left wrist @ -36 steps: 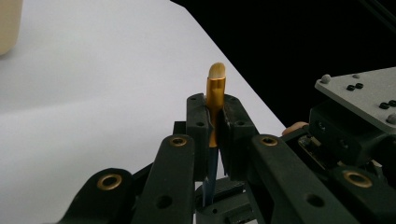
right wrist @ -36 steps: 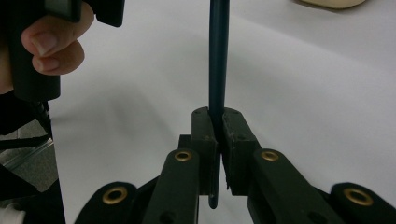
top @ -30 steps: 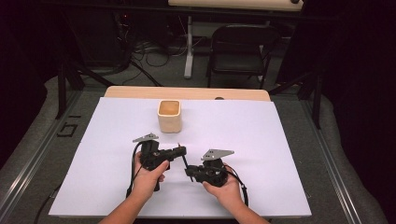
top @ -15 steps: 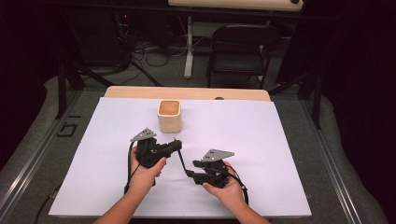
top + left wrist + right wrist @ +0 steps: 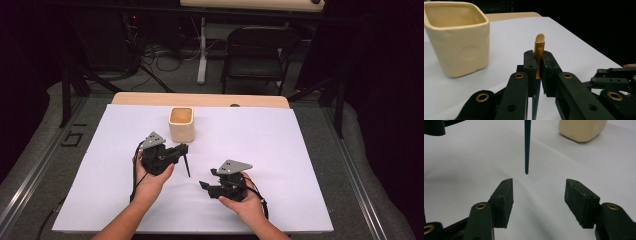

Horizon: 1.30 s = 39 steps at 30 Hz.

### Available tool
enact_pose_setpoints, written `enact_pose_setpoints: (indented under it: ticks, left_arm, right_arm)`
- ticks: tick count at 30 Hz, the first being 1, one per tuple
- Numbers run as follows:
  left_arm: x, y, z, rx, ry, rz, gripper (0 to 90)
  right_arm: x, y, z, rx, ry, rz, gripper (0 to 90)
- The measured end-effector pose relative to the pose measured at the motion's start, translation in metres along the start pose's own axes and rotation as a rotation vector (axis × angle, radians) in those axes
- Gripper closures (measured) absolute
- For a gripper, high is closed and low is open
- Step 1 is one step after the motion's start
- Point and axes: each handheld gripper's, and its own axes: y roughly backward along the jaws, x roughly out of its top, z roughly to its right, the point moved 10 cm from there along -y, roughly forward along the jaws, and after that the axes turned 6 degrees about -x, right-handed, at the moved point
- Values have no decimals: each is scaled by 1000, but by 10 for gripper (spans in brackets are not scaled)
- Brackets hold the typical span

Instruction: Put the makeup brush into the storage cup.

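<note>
**Brush clamped in the left gripper, right jaws spread and empty**

A white sheet [image 5: 280, 150] covers most of the table [image 5: 200, 99], whose pale wooden edge shows along the far side. Beyond it stands a black folding chair [image 5: 256, 55] on the grey floor.

On the far half of the sheet sits a cream square cup [image 5: 181, 124], upright and open at the top, its inside a warmer tan.

Just in front of the cup, the left gripper [image 5: 176, 151] is held above the sheet in the person's left hand [image 5: 150, 175]. Its jaws are pressed tight on a thin paintbrush [image 5: 539, 53], gripping it at the gold ferrule. In the left gripper view the pale bristle tip rises above the pads, and the cup stands near, to the left. In the high view the dark handle hangs down from the jaws, slanting toward the sheet.

The right gripper [image 5: 204, 185] lies nearer the person, in the right hand [image 5: 245, 200], well apart from the cup. Its jaws have just been opening and now stand wide with nothing between them. In the right gripper view the brush's handle end hangs just beyond the pads [image 5: 504, 202], clear of both.
</note>
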Motion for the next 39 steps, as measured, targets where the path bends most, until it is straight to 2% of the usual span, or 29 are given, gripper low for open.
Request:
enact_pose_setpoints:
  ticks: [13, 18, 26, 29, 39]
  left_arm:
    - [7, 2, -16, 75, -33, 15, 837]
    - [20, 4, -20, 91, -43, 32, 837]
    - [43, 0, -29, 118, -65, 32, 837]
    - [52, -1, -35, 134, -56, 38, 837]
    - [63, -1, -47, 159, -46, 38, 838]
  right_arm:
    - [0, 2, 9, -61, 32, 12, 329]
    - [-2, 2, 12, -70, 31, -5, 307]
    - [-3, 3, 14, -77, 35, -7, 305]
    - [-3, 3, 14, -77, 33, -8, 306]
    - [-3, 4, 18, -85, 26, -4, 306]
